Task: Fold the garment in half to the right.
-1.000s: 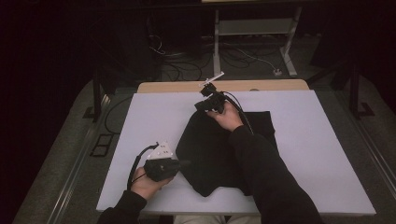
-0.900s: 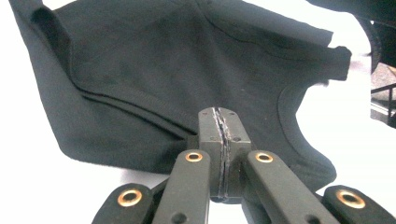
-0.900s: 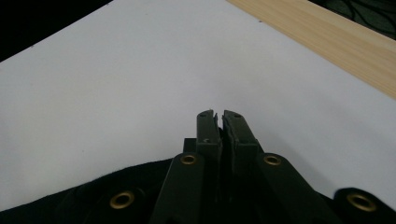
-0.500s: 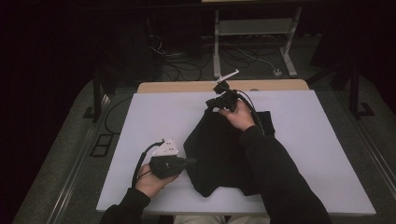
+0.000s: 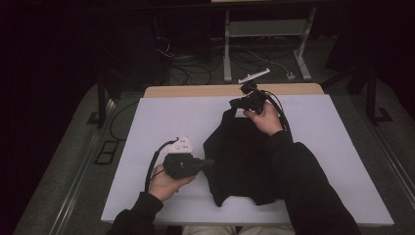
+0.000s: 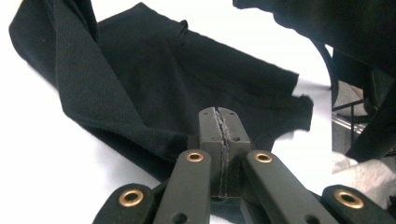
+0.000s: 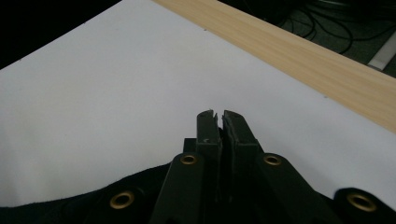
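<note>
- Black cloth [image 5: 244, 164] lies spread on the white table cover [image 5: 147, 127], middle of the table, reaching toward the near edge.
- Left gripper [image 5: 208, 162] sits at the cloth's left edge, pointing right; jaws clamped together on a fold of the cloth edge [image 6: 187, 140].
- In the left gripper view, the rest of the cloth fans out beyond the jaws, with loose folds at the left.
- Right gripper [image 5: 235, 104] is at the cloth's far corner, near the wooden table edge [image 5: 195, 91]; jaws closed, cloth pinched low between them [image 7: 140, 186].
- That far corner is drawn up to a peak under the right gripper.
- Dark sleeve [image 5: 303, 181] crosses the cloth's right side.
</note>
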The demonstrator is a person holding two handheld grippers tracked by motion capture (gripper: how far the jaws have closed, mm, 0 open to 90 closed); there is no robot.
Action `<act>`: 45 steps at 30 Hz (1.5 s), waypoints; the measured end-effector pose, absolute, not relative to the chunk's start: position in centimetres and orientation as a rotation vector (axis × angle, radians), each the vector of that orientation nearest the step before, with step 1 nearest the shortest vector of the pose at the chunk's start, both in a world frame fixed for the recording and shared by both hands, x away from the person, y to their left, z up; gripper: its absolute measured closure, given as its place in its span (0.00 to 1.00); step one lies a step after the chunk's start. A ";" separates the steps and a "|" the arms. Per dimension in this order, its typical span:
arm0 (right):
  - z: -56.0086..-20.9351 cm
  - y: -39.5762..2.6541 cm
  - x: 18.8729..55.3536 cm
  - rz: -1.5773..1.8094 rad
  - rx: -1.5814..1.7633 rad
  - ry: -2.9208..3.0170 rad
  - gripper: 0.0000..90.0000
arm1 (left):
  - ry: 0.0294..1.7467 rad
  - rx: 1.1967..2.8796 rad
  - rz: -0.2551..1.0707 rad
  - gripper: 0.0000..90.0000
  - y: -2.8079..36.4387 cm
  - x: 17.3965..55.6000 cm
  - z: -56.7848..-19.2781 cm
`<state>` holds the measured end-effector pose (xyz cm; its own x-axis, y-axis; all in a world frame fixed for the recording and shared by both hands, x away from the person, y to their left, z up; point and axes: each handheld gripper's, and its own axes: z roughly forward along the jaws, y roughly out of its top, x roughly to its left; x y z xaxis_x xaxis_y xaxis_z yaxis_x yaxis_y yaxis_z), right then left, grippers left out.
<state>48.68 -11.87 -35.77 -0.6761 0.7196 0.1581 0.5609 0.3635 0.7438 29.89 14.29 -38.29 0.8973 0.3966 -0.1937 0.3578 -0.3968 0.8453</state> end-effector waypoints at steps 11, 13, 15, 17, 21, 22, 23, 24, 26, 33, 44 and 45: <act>-35.6 -16.0 47.8 1.213 1.214 2.385 0.93 | 0.500 2.044 0.030 0.98 11.2 30.5 -37.9; -35.6 -16.6 47.7 1.206 1.217 2.377 0.93 | 0.497 2.047 0.038 0.98 10.8 30.6 -38.0; -35.7 -17.2 47.7 1.206 1.231 2.366 0.93 | 0.500 2.052 0.029 0.98 10.2 30.7 -38.1; -35.7 -17.7 47.6 1.211 1.234 2.356 0.93 | 0.487 2.063 0.024 0.98 9.7 30.8 -38.1; -35.8 -18.6 47.4 1.210 1.253 2.343 0.93 | 0.464 2.071 0.010 0.98 8.6 30.8 -38.0; -35.9 -18.8 47.4 1.208 1.255 2.342 0.93 | 0.459 2.072 0.010 0.98 8.3 30.8 -38.0; -35.9 -19.1 47.4 1.208 1.259 2.339 0.93 | 0.454 2.072 0.007 0.98 8.1 30.8 -38.0; -35.9 -19.3 47.3 1.208 1.261 2.337 0.93 | 0.449 2.072 0.004 0.98 7.8 30.8 -37.9; -35.9 -19.7 47.2 1.210 1.264 2.329 0.93 | 0.444 2.069 -0.003 0.98 7.2 30.8 -37.9; -36.1 -21.3 46.9 1.211 1.285 2.311 0.93 | 0.393 2.096 -0.020 0.98 5.1 30.9 -37.7; -37.2 -23.4 46.5 1.223 1.321 2.293 0.93 | 0.348 2.116 -0.060 0.98 1.9 30.9 -37.7; -37.3 -23.5 46.5 1.223 1.327 2.293 0.93 | 0.346 2.117 -0.063 0.98 1.6 30.8 -37.7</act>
